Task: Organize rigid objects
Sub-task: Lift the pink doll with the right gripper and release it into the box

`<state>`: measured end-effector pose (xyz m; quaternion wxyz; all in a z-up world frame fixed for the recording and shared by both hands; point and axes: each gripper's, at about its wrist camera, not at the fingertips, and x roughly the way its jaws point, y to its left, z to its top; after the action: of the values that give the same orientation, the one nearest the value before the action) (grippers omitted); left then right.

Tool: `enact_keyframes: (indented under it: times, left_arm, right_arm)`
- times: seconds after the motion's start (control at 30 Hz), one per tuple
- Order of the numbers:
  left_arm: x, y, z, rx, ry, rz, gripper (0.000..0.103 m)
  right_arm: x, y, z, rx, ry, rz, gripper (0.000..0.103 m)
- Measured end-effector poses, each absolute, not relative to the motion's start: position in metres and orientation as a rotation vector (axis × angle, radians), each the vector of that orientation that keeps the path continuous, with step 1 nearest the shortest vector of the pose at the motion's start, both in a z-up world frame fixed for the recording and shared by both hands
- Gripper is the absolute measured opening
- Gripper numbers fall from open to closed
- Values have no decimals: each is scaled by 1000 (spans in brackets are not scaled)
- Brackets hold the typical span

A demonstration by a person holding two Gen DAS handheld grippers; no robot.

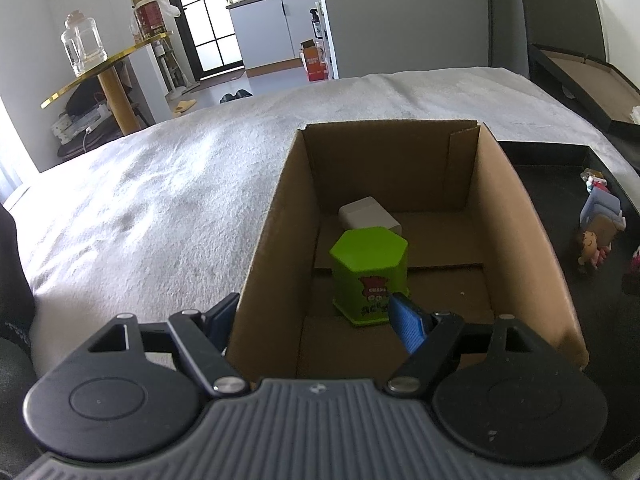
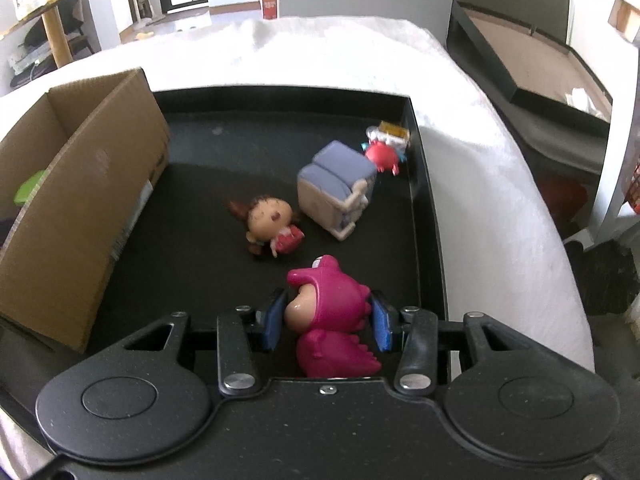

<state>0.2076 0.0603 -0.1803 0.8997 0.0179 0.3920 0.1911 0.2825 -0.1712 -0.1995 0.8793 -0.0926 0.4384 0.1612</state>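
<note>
A cardboard box (image 1: 264,240) stands on a white cloth and holds a green hexagonal tin (image 1: 370,272) and a white block (image 1: 368,216). My left gripper (image 1: 316,312) is open, its fingers astride the box's near left wall. In the right wrist view my right gripper (image 2: 326,320) is shut on a magenta dinosaur figure (image 2: 332,308) over a black tray (image 2: 200,184). The tray holds a brown-haired doll (image 2: 268,224), a blue and beige sofa toy (image 2: 336,184) and a red crab toy (image 2: 380,156). The box (image 2: 80,200) stands at the tray's left.
The black tray (image 1: 552,160) lies right of the box in the left wrist view. A round gold-edged side table (image 1: 104,64) with a clear jar (image 1: 82,44) stands far left. A dark framed board (image 2: 532,64) lies beyond the cloth at right.
</note>
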Motion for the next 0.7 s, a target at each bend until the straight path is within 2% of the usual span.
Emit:
enact_keyframes:
  times: [0.7]
  left_arm:
    - [195, 66, -171, 2, 761, 386, 78]
  right_arm:
    - [267, -114, -140, -297, 719, 467, 44]
